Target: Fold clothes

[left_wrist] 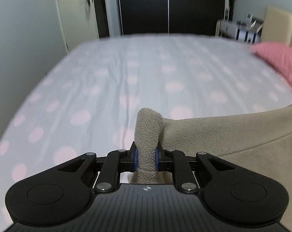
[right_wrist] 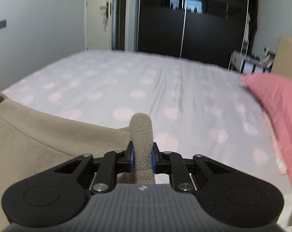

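A wide bed (left_wrist: 146, 73) fills both wrist views, its pale lilac sheet printed with soft pink dots and lightly creased down the middle. Beyond the far edge of the bed stands a dark glossy wardrobe (left_wrist: 146, 7) with thin bright vertical trim, its doors reflecting a lit window. A pale door (left_wrist: 76, 9) stands to the left of it against a grey wall. At the right, a pink pillow (left_wrist: 277, 61) lies on the bed in front of a cream padded headboard (left_wrist: 279, 27), with a cluttered white rack (left_wrist: 240, 29) beside it; the clutter is too blurred to identify.

The left gripper (left_wrist: 146, 157) is clamped on a bunched corner of a beige fleece garment (left_wrist: 233, 135), the blue pads (left_wrist: 135, 156) pressed tight to either side of the cloth, which pokes up in a rounded nub between the fingers. From there the fabric stretches away to the right, held up off the sheet, a seam line running across it.

The right gripper (right_wrist: 142, 159) is likewise closed on another bunched corner of the same fleece garment (right_wrist: 39, 135), blue pads (right_wrist: 153, 159) squeezing the fabric. Here the cloth spreads away to the left, its top edge running between the two grippers above the near side of the bed.
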{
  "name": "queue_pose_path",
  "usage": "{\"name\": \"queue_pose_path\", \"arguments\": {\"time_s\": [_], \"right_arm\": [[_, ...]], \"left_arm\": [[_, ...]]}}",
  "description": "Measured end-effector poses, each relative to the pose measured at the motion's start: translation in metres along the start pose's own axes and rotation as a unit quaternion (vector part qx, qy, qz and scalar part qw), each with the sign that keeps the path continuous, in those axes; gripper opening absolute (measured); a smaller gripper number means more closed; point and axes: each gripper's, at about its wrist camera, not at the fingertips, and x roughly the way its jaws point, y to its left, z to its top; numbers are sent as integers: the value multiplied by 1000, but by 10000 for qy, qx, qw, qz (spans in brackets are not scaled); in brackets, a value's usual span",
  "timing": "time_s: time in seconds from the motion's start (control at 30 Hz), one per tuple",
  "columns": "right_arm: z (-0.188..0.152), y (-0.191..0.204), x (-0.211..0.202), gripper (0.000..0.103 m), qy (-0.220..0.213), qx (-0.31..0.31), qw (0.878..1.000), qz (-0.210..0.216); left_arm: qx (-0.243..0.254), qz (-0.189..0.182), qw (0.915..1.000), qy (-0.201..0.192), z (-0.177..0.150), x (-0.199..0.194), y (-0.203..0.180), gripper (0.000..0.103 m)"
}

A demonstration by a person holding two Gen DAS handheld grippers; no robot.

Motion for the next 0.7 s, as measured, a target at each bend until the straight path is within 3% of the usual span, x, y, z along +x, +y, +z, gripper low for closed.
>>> {"name": "queue_pose_path", "arguments": {"time_s": [0.17,0.33,0.5,0.57,0.7], "right_arm": [[-27,-3,50,18,469,172,9988,11],[-42,-2,71,22,782,365,9963,-28],[-38,-5,39,40,702,560,9956,-264],[-37,-6,26,41,672,638,9951,-345],[-47,-12,-20,48,725,897,9931,-214]], "left_arm": [[-99,-95,9990,423,-22,45,6,15],[-256,-116,9973,674,-42,65,11,20],[-466,-47,9976,514,-39,37,22,32],[-548,17,9977,401,-41,16,29,43],[-744,-165,9967,289,-60,-34,49,46]]}}
